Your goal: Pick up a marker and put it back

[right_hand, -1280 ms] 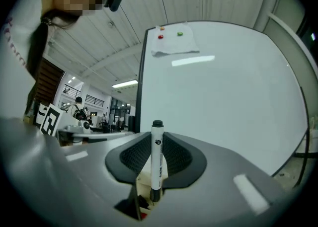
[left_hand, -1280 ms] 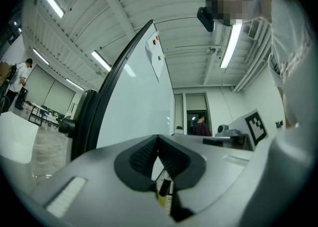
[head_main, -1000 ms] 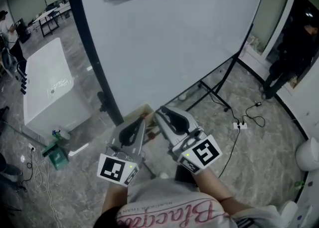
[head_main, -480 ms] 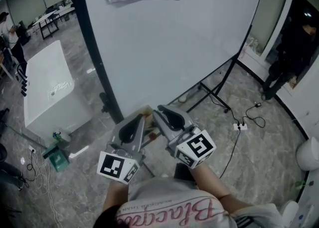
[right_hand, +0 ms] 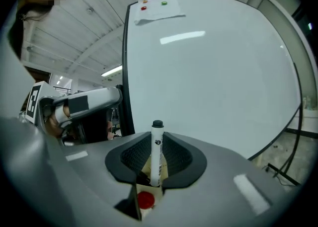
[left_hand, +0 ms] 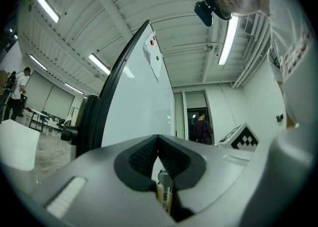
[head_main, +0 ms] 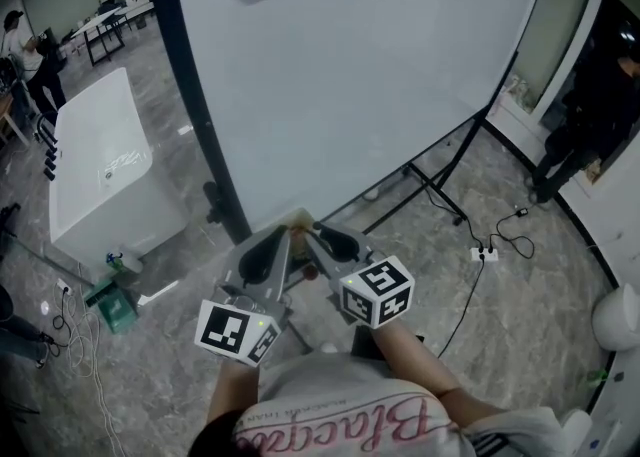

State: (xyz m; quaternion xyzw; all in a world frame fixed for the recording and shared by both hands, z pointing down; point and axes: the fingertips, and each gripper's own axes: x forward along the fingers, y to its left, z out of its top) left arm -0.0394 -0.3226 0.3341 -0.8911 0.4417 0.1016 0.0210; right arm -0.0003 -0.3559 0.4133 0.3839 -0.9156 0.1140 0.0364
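Two tongs: right tongs [right_hand: 156,140] pinch one white marker [right_hand: 157,159] (black cap [right_hand: 157,123] up), left tongs [left_hand: 158,141] pressed together.

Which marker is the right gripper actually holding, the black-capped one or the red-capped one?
The black-capped marker: it stands upright, pinched between the jaws of the right gripper. The red-capped marker sits lower, beneath the jaws, ungripped.

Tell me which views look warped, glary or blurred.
Head view: wide-angle bend curves the whiteboard; mostly sharp. Left gripper view: fisheye, dark corners, ceiling lights blown out. Right gripper view: a light strip glares on the whiteboard; marker sharp.
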